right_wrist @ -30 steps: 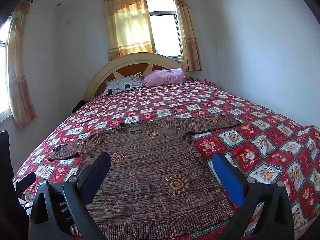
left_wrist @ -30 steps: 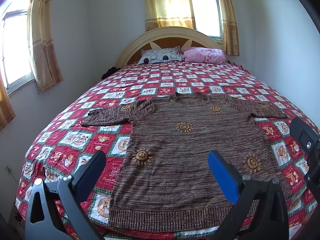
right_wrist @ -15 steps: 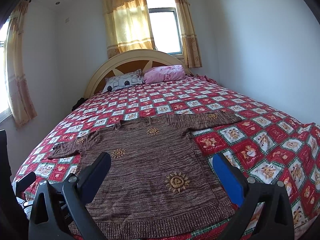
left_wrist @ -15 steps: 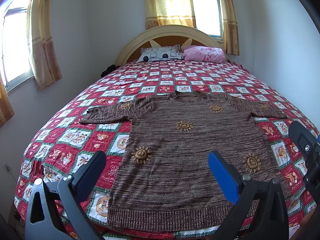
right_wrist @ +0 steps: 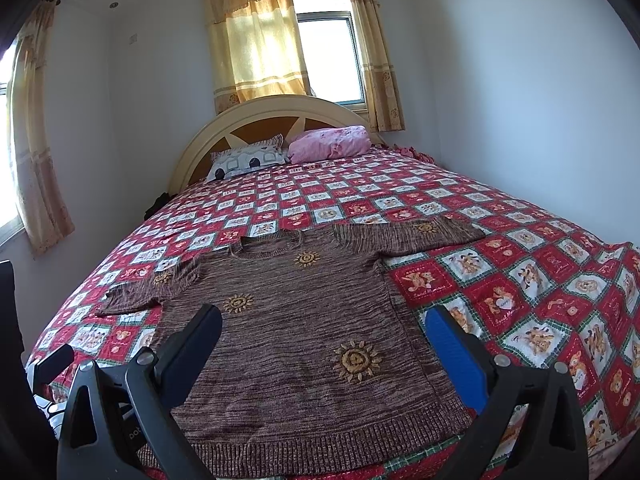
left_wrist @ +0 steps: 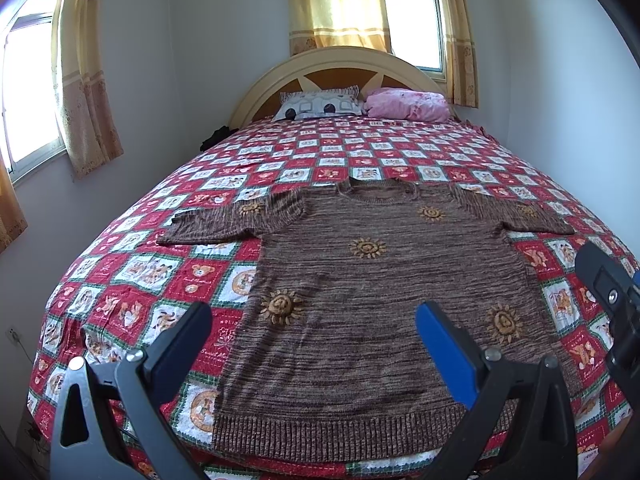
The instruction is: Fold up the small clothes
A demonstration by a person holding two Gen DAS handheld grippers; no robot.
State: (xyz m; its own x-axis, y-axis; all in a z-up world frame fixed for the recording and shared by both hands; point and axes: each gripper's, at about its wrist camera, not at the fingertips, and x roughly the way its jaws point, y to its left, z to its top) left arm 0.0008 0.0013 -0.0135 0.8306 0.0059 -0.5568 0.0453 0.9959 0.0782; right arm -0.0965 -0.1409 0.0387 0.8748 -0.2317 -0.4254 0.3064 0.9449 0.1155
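Nothing folded yet: the sweater (left_wrist: 384, 300) lies flat ahead of my left gripper (left_wrist: 312, 344) and right gripper (right_wrist: 324, 344), both spread, empty.

Daylit, sharp frames, strong fisheye.
Windows (right_wrist: 330, 60) blown out behind glowing curtains (right_wrist: 256, 44); dark vignette corners; soft shadows.

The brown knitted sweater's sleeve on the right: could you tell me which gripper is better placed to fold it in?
Probably right: the right gripper hovers open nearer that sleeve.
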